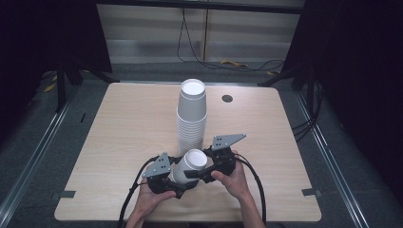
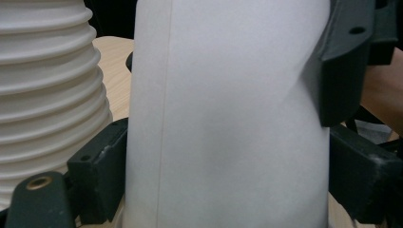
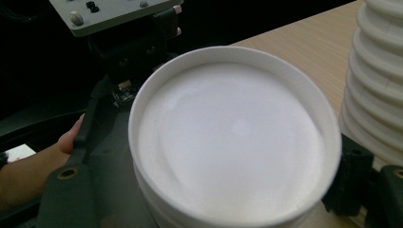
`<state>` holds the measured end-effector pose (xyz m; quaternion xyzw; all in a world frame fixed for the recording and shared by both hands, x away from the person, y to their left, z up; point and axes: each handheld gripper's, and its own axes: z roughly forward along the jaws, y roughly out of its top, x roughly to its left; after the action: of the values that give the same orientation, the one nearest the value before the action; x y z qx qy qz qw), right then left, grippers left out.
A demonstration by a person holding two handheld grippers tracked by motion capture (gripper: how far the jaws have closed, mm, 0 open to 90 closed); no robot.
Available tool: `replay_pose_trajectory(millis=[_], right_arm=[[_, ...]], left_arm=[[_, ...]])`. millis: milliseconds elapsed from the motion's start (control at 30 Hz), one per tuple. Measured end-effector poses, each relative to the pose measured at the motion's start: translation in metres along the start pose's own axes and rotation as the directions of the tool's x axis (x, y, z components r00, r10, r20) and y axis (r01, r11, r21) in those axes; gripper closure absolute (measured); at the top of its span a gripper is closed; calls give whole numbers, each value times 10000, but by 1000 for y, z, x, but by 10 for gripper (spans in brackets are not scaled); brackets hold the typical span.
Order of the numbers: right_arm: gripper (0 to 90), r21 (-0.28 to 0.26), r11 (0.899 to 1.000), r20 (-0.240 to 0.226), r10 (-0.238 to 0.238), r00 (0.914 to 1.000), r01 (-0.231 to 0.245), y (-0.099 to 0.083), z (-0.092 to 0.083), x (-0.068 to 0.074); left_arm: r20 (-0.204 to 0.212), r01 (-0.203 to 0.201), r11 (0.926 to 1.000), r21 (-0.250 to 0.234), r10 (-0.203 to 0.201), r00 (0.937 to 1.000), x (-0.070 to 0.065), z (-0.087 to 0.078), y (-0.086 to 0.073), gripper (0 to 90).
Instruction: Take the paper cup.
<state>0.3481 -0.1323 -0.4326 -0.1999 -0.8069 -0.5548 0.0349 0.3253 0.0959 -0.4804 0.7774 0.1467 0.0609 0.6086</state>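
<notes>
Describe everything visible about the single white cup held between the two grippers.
The white paper cup looks matte, with a faint side seam and a recessed flat base inside a raised ring. It is tilted, base end up and facing the right gripper view. It sits at the table's near edge, just in front of the tall cup stack. The left gripper flanks its wall with a jaw on each side; the right gripper flanks its base end. Whether it is one cup or several nested is unclear.

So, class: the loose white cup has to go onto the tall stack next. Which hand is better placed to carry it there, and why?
Probably the right gripper: it holds the cup near its rim, beside the stack. The left gripper clasps the lower body, further back.
</notes>
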Motion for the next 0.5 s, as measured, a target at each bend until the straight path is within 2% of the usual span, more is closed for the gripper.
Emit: replay_pose_trajectory(millis=[33, 167, 500], right_arm=[[225, -29, 10000, 13, -78, 10000, 78, 0, 0, 0], [224, -8, 9999, -55, -106, 9999, 106, 0, 0, 0], [208, 41, 10000, -148, -10, 9999, 11, 0, 1, -2]], left_arm=[[43, -102, 9999, 34, 102, 9999, 1, 0, 0, 127], [137, -92, 10000, 9, 92, 9999, 2, 0, 0, 127], [53, -71, 9997, 239, 70, 10000, 1, -1, 2, 158]])
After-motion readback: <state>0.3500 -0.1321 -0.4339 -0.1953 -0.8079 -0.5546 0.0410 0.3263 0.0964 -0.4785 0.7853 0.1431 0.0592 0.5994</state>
